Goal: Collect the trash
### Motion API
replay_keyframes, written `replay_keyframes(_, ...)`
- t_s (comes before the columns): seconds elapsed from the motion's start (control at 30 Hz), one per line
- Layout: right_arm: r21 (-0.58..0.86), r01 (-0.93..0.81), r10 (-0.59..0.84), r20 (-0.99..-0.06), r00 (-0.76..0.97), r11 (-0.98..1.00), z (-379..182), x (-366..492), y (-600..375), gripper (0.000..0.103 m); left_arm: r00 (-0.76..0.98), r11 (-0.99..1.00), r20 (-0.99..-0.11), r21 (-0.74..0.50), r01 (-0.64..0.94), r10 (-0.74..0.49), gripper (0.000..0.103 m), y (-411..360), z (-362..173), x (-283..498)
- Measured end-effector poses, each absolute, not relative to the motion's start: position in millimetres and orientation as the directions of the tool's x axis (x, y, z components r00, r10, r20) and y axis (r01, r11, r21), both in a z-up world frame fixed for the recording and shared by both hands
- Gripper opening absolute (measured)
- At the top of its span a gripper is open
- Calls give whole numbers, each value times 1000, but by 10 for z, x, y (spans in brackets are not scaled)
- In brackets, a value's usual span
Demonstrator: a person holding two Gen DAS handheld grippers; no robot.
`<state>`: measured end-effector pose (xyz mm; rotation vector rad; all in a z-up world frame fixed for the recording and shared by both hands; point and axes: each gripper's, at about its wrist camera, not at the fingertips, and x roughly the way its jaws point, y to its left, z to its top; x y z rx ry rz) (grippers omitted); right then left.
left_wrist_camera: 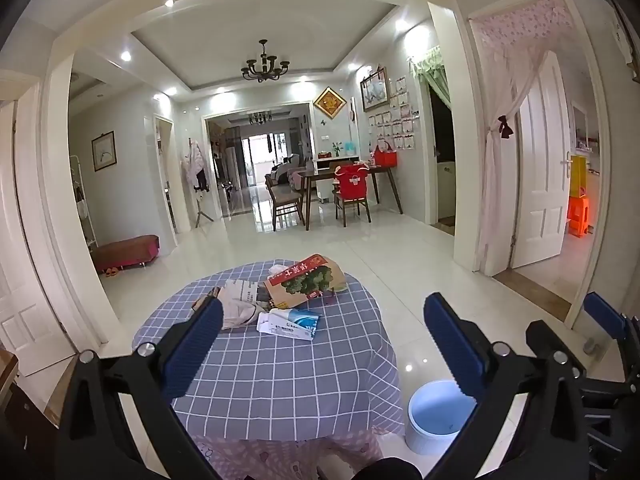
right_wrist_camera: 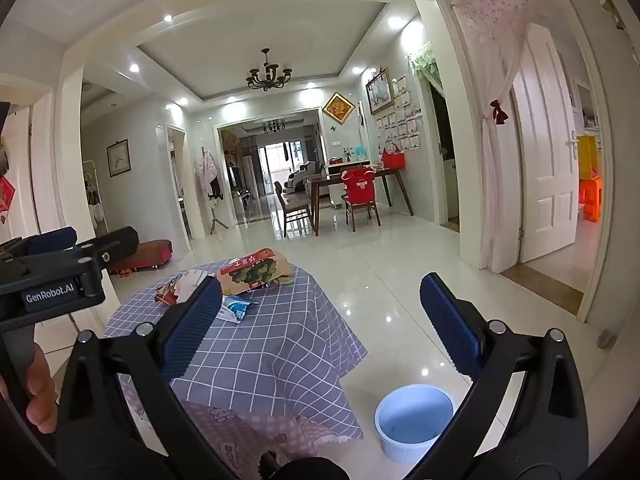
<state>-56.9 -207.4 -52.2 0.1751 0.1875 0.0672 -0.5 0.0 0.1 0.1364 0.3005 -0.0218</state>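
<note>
A round table with a blue checked cloth (left_wrist_camera: 280, 376) holds trash at its far side: a flattened cardboard box with a red and green print (left_wrist_camera: 308, 280), crumpled newspaper (left_wrist_camera: 240, 300) and a small blue and white carton (left_wrist_camera: 288, 322). The same items show in the right wrist view: the box (right_wrist_camera: 256, 270), the newspaper (right_wrist_camera: 180, 286), the carton (right_wrist_camera: 236, 308). My left gripper (left_wrist_camera: 324, 344) is open and empty above the near part of the table. My right gripper (right_wrist_camera: 320, 324) is open and empty, right of the table. An empty light blue bin (left_wrist_camera: 438, 416) (right_wrist_camera: 414, 420) stands on the floor by the table.
The left gripper's body (right_wrist_camera: 52, 280) and a hand show at the left of the right wrist view. White glossy tile floor (left_wrist_camera: 380, 264) surrounds the table. A dining table with chairs (left_wrist_camera: 344, 188) stands far back. An open door (left_wrist_camera: 540, 168) is at the right, a low red bench (left_wrist_camera: 128, 252) at the left.
</note>
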Motion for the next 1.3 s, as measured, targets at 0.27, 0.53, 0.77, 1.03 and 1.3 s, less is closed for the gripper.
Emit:
replay_keyframes(0.27, 184, -47, 80, -176, 981, 982, -526, -570, -2075, 97, 959, 989, -284, 138, 43, -2, 99, -38, 2, -113)
replay_keyframes(0.53, 185, -47, 81, -179, 981, 982, -507, -584, -2117, 97, 952, 989, -308, 136, 51, -7, 99, -64, -7, -7)
replay_keyframes(0.77, 188, -47, 81, -176, 981, 981, -559, -585, -2120, 97, 951, 989, -308, 136, 51, -7, 99, -27, -39, 27)
replay_keyframes(1.03, 190, -48, 82, -177, 981, 981, -553, -578, -2115, 97, 951, 989, -308, 137, 51, -6, 99, -27, -36, 27)
replay_keyframes(1.3, 194, -51, 85, -175, 981, 980, -613, -578, -2134, 97, 951, 989, -309, 137, 51, -6, 99, -28, -40, 29)
